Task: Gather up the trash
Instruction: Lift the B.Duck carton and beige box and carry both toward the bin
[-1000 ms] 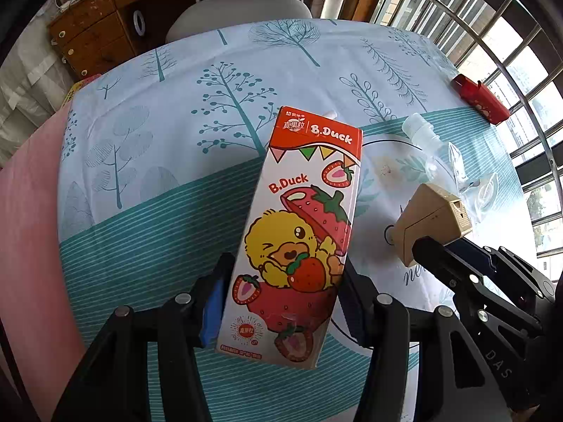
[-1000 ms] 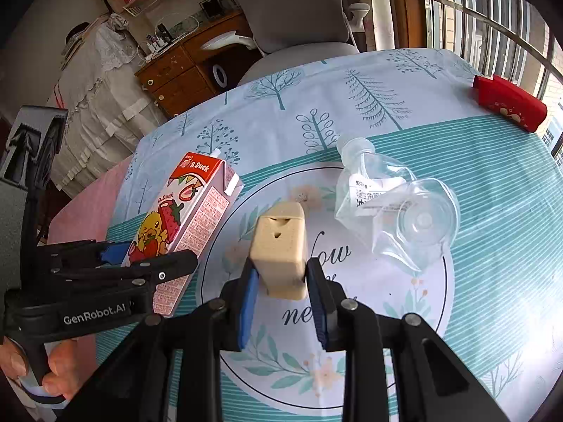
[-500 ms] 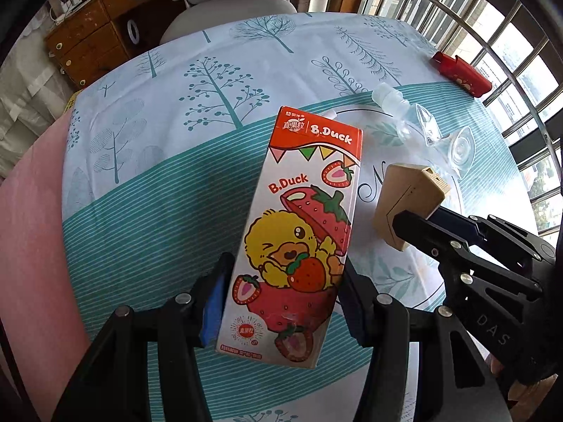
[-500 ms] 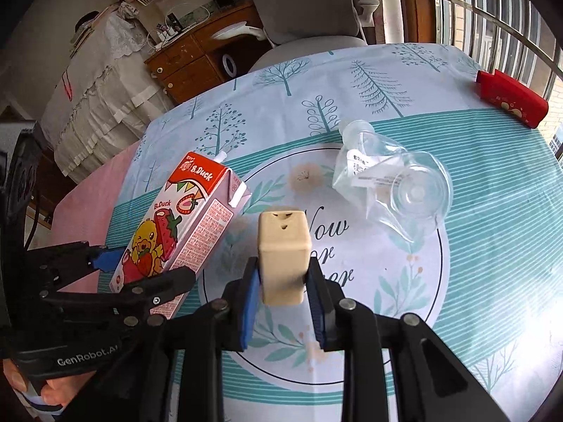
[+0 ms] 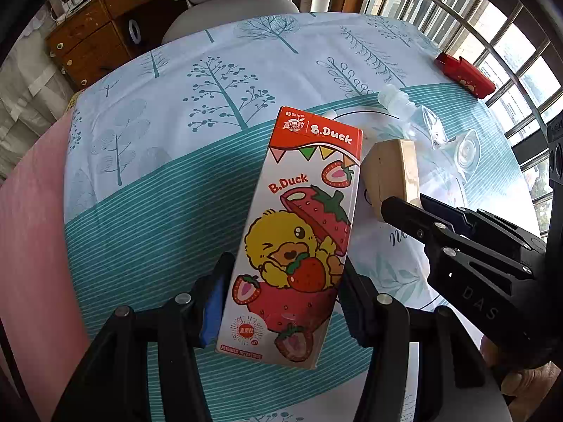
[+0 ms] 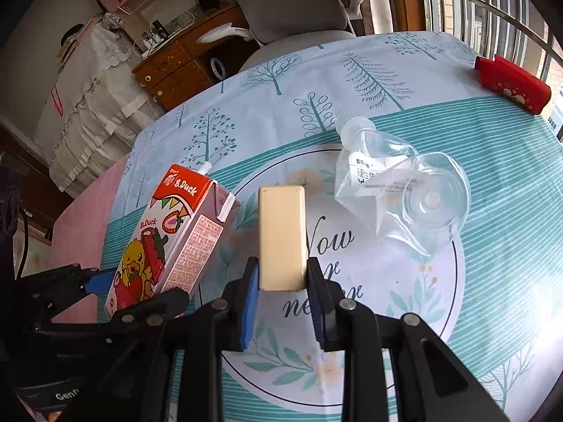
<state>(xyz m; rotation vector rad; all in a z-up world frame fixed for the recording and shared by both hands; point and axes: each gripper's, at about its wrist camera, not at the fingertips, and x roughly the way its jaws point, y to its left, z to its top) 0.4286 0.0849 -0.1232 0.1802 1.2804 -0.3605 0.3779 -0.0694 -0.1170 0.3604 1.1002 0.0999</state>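
My left gripper is shut on a strawberry B.Duck drink carton, held above the table; the carton shows at the left of the right wrist view. My right gripper is shut on a small beige box, also lifted off the cloth. In the left wrist view that beige box hangs just right of the carton's top. A crumpled clear plastic bottle lies on the tablecloth, to the right beyond the box; the bottle also shows behind it.
A red packet lies near the table's far right edge by the barred window. A grey chair stands behind the table, with a wooden cabinet to its left. The tree-print tablecloth covers the table. A hand grips the right tool.
Both held items have drawn closer together; the beige box now sits right beside the carton's top. The beige box has turned in the right wrist view, showing its plain face.
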